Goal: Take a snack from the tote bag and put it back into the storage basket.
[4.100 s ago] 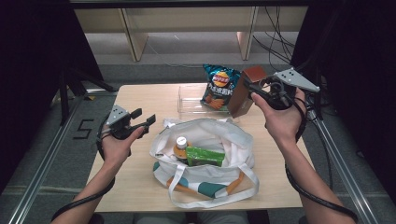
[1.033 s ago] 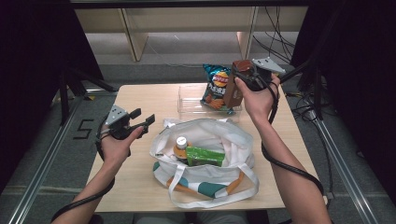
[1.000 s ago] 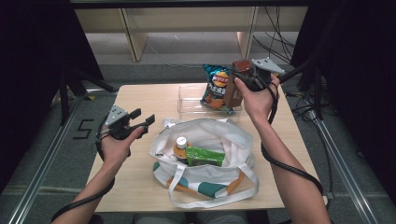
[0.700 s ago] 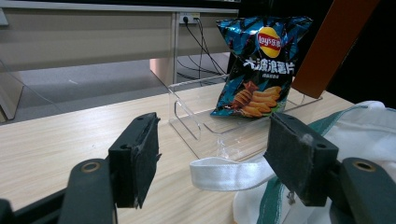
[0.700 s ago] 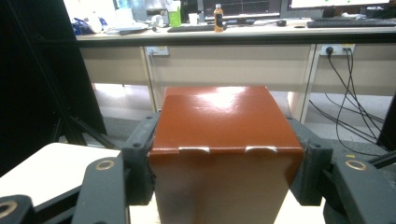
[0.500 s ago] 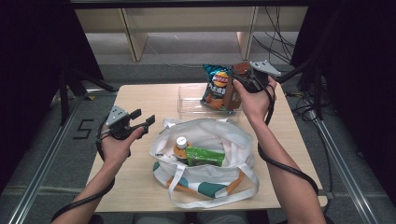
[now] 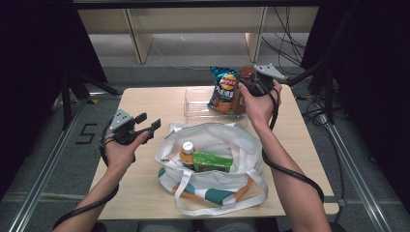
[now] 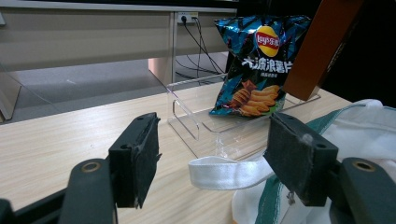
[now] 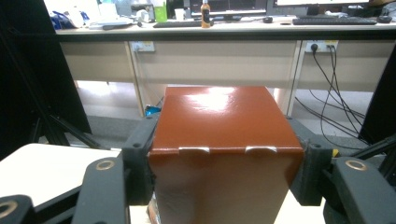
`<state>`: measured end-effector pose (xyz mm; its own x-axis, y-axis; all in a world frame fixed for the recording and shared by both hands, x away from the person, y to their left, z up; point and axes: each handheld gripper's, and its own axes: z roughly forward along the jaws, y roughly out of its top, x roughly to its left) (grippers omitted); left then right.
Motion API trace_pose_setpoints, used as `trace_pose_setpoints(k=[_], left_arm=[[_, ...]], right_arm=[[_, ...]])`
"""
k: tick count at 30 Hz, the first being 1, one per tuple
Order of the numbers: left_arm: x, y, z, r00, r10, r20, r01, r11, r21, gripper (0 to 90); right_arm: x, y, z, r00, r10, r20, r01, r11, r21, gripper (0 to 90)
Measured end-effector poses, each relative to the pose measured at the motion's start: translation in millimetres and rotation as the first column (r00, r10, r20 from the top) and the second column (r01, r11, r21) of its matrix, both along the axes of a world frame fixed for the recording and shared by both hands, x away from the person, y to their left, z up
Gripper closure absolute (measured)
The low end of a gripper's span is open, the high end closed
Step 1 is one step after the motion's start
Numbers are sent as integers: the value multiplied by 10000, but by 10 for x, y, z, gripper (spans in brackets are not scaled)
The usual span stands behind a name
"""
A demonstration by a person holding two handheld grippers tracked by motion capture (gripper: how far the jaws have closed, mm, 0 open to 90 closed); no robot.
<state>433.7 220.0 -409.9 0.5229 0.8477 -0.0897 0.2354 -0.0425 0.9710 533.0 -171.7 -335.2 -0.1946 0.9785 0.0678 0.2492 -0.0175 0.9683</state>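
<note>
I saw that my right gripper (image 7: 247, 81) had come to the brown box (image 9: 224, 135) at the far side of the desk (image 7: 145, 101); some seconds before, it was still away from the box, more to the right, and in the last second it hardly moved. In the right gripper view the jaws stood wide, one on each side wall of the box, and the pads seemed to press on it, so I judged that the box was gripped near its top. The box stood upright in the clear tray (image 8: 196, 126), directly beside the chip bag (image 8: 254, 60), which leaned there too. My left gripper (image 7: 140, 126) had not changed its place: its jaws were open with nothing between them, and beyond them lay the white strap of the tote bag (image 7: 212, 145). The tray and the chip bag were farther off past the jaws. In the tote bag, a bottle (image 7: 186, 152) and a green carton (image 7: 212, 162) lay already. For the work this meant, in my opinion, that the reach was finished and the lift could begin; the box should probably go next into the tote bag, with care not to knock the chip bag.
</note>
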Motion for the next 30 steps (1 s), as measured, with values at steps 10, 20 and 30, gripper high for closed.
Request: trace_pose_setpoints(k=[10, 20, 30], left_arm=[[4, -2, -2, 10000, -45, -10, 45, 10000, 88, 338], [7, -15, -11, 10000, -82, -18, 83, 10000, 53, 337], [11, 1, -10, 10000, -59, -23, 60, 9999, 103, 337]], right_arm=[[31, 17, -26, 9999, -88, 132, 87, 10000, 43, 394], [48, 32, -49, 9992, -346, 223, 347, 9994, -63, 394], [102, 27, -68, 9989, -380, 274, 387, 9989, -272, 394]])
